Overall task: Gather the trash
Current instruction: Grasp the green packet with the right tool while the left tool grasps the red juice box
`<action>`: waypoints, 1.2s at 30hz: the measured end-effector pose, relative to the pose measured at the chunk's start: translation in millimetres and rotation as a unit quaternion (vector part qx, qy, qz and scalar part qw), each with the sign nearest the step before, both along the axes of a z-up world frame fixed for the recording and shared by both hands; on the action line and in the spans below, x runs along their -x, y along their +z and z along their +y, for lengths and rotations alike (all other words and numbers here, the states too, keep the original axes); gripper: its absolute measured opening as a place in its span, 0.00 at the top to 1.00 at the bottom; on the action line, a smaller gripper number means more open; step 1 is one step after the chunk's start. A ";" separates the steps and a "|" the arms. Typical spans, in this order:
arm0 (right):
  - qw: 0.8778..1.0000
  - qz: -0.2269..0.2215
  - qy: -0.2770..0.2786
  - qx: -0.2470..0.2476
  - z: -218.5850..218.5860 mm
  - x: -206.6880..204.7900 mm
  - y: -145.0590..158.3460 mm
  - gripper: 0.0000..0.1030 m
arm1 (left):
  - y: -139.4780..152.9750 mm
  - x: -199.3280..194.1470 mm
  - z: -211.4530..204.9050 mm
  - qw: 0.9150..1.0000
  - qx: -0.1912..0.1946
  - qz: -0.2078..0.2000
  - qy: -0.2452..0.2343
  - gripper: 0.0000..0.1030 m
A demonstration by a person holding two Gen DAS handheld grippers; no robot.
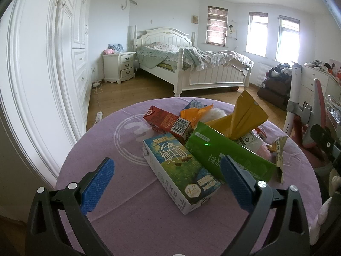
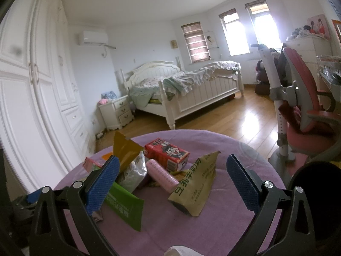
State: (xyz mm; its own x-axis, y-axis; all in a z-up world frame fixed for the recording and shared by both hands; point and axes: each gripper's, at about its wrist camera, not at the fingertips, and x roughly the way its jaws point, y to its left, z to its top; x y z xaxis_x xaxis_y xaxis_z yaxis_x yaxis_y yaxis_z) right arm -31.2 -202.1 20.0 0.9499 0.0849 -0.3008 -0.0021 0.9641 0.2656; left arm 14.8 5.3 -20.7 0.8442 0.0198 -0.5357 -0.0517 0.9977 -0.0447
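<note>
Round table [image 1: 119, 209] under purple cloth, with a loose heap of packaging at centre. Left gripper [image 1: 167, 186] low over the near edge, jaws spread wide, blue pads well apart, nothing held. Between those pads, seen from the left wrist: blue-and-green milk carton [image 1: 181, 170] lying flat, long axis angled toward the camera, its near end closest to the jaws but with no contact visible. Just beside and partly over the carton: green pouch [image 1: 226, 155], lying diagonal, its lower end behind the right-hand pad. Behind these: red carton [image 1: 168, 122] on its side, barcode end toward the lens; yellow bag [image 1: 240, 117] crumpled and standing up at the top of the heap; orange wrapper [image 1: 195, 114] next to the red carton. Right gripper [image 2: 172, 183] also low over the table, jaws fully parted, empty. In front of it, seen from the right wrist: olive-gold sachet [image 2: 194, 187] lying flat between the pads, touching neither; pink cylindrical tube [image 2: 163, 176] tilted against the heap just beside the sachet; second red carton with cartoon face [image 2: 168, 154] behind the tube; silver-white pouch [image 2: 133, 175] near the left-hand pad. Background: white bed [image 1: 191, 68], white wardrobe [image 1: 42, 64], pink chair [image 2: 302, 106].
</note>
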 end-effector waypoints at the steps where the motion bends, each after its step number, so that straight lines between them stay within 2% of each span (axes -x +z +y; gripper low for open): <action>1: 1.000 0.000 0.001 -0.001 0.1 -0.1 -0.2 0.04 | 0.5 -0.1 0.0 1.000 0.001 0.000 0.000 0.05; 5: 1.000 0.003 0.010 -0.011 -2.9 -3.8 -4.0 0.04 | 0.7 0.0 0.9 1.000 0.005 -0.001 0.001 0.05; 7: 0.999 0.019 0.018 -0.022 -4.9 -9.6 -7.3 0.04 | 0.2 0.0 7.7 1.000 0.031 -0.002 -0.006 0.05; 9: 0.995 0.063 0.061 -0.055 -10.6 -23.3 -13.7 0.04 | -0.4 -1.5 21.6 0.997 0.078 0.001 -0.029 0.05; 10: 0.987 0.087 0.102 -0.089 -15.6 -30.3 -19.0 0.04 | -1.0 -4.1 30.0 0.994 0.098 0.005 -0.039 0.05; 12: 0.978 0.104 0.142 -0.115 -19.1 -33.9 -21.8 0.04 | -0.9 -14.9 42.7 0.992 0.110 0.025 -0.049 0.05; 13: 0.977 0.101 0.157 -0.101 -16.3 -32.7 -18.0 0.04 | -0.5 -21.3 48.1 0.991 0.115 0.036 -0.055 0.05; 16: 0.977 0.093 0.192 -0.004 7.8 -31.4 -0.9 0.07 | 0.8 -49.9 65.1 0.984 0.144 0.071 -0.082 0.05; 18: 0.969 0.086 0.228 0.039 27.4 -33.2 6.5 0.11 | -0.5 -75.3 76.0 0.973 0.183 0.102 -0.099 0.05; 19: 0.962 0.091 0.253 0.058 39.5 -39.0 7.9 0.13 | -0.9 -84.8 78.5 0.968 0.197 0.112 -0.104 0.05; 21: 0.952 0.107 0.273 0.087 56.3 -51.8 6.2 0.31 | -4.7 -111.7 82.3 0.958 0.227 0.138 -0.112 0.05; 24: 0.940 0.135 0.278 0.144 76.3 -74.3 -5.0 0.45 | -12.7 -143.7 80.2 0.949 0.242 0.172 -0.105 0.05; 26: 0.930 0.155 0.281 0.178 89.5 -88.4 -17.7 0.49 | -16.7 -159.6 75.9 0.947 0.239 0.189 -0.099 0.05; 29: 0.916 0.176 0.301 0.197 102.0 -97.0 -31.3 0.58 | -21.1 -179.1 67.7 0.946 0.225 0.215 -0.093 0.06; 31: 0.914 0.183 0.305 0.198 108.8 -98.8 -37.3 0.67 | -26.5 -189.0 64.6 0.944 0.220 0.232 -0.083 0.19; 32: 0.913 0.183 0.308 0.193 110.2 -95.4 -42.2 0.70 | -29.8 -192.6 62.9 0.941 0.221 0.242 -0.081 0.38; 34: 0.913 0.183 0.317 0.178 110.1 -90.4 -43.8 0.75 | -35.8 -196.8 65.5 0.929 0.254 0.255 -0.084 0.48; 35: 0.915 0.179 0.317 0.172 109.1 -86.8 -42.9 0.79 | -38.1 -197.5 66.7 0.928 0.259 0.256 -0.083 0.57; 36: 0.918 0.173 0.317 0.164 107.9 -82.7 -41.8 0.83 | -38.4 -196.3 68.0 0.927 0.264 0.254 -0.081 0.58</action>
State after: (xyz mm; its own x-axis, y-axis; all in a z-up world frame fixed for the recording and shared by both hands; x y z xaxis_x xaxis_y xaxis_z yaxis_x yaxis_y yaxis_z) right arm 51.6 -94.2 -21.8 0.5824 0.4395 -0.6839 -0.5612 0.8260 0.0529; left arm 211.1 73.3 -59.1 0.4490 -0.4637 -0.7638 -0.0522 0.8397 -0.5405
